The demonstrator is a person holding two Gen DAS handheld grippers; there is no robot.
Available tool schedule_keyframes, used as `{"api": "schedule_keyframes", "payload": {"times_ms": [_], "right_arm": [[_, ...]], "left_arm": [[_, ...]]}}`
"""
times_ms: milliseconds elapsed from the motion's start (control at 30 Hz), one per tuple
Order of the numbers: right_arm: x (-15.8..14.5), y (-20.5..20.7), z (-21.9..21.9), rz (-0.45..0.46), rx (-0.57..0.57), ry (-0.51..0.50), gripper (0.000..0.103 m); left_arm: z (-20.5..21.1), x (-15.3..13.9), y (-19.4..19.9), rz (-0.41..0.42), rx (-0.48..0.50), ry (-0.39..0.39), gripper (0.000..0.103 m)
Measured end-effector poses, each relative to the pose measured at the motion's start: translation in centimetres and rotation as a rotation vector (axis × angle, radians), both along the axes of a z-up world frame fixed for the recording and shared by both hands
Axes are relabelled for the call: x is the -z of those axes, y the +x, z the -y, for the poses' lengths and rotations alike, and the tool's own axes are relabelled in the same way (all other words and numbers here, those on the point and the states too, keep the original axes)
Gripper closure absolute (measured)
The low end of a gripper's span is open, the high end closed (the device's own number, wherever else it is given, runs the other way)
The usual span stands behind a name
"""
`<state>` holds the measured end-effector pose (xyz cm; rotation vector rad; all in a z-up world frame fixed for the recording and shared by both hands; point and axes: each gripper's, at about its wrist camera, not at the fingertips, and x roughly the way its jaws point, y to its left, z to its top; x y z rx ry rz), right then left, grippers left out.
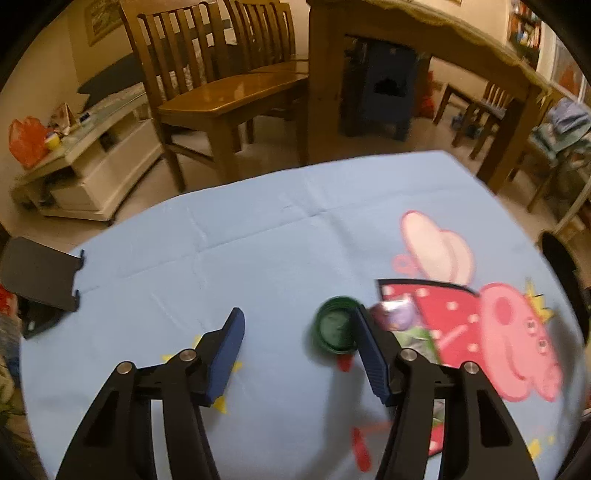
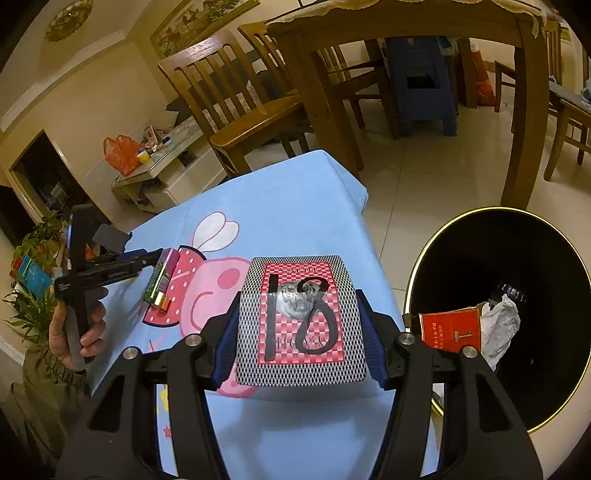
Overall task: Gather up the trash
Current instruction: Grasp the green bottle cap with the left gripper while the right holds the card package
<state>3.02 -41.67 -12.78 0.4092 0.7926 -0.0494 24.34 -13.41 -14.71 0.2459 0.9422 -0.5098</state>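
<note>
My right gripper (image 2: 301,321) is shut on a red-and-white patterned card pack (image 2: 301,317) and holds it above the table's right edge, beside the black bin (image 2: 517,266). The bin holds a red box (image 2: 448,328) and crumpled paper (image 2: 498,321). My left gripper (image 1: 295,332) is open over the blue tablecloth (image 1: 258,240). A green bottle cap (image 1: 334,328) lies between its fingers, against the right finger (image 1: 369,350). A green and purple wrapper (image 1: 397,314) lies just right of that finger; it also shows in the right wrist view (image 2: 160,277).
A black stand (image 1: 40,273) sits at the table's left edge. Wooden chairs (image 1: 221,85) and a dining table (image 2: 406,22) stand beyond. A white TV cabinet (image 1: 85,162) with an orange bag (image 1: 26,140) is at the far left.
</note>
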Motion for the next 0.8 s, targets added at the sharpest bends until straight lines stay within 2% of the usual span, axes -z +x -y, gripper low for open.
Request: {"api": "schedule_keyframes", "payload": {"times_ms": [100,233,367,433,533,800], "right_arm": [[0.0,0.0,-0.1,-0.001,0.0,-0.004,0.047],[0.1,0.0,0.1,-0.003,0.006,-0.001,0.047],[0.2,0.1,0.0,-0.009,0.008,-0.001,0.047],[0.3,0.1,0.1,-0.008,0.009,-0.001,0.047],[0.3,0.0,0.1,-0.005,0.013,0.0,0.047],[0.2,0.1,0.0,-0.003,0.013,0.001,0.046]], "left_arm": [[-0.2,-0.7,-0.5,0.012,-0.001,-0.037,0.045],[0.2,-0.8,-1.2,0.023,0.01,-0.044,0.045],[1.2,-0.5,-1.7,0.05,0.035,-0.009,0.043],[1.2,-0.5,-1.3,0.036,0.036,-0.018,0.043],[1.3,0.6,-0.3,-0.013,0.023,-0.004,0.044],[1.2,1.1,0.2,0.01,-0.019,0.023,0.044]]}}
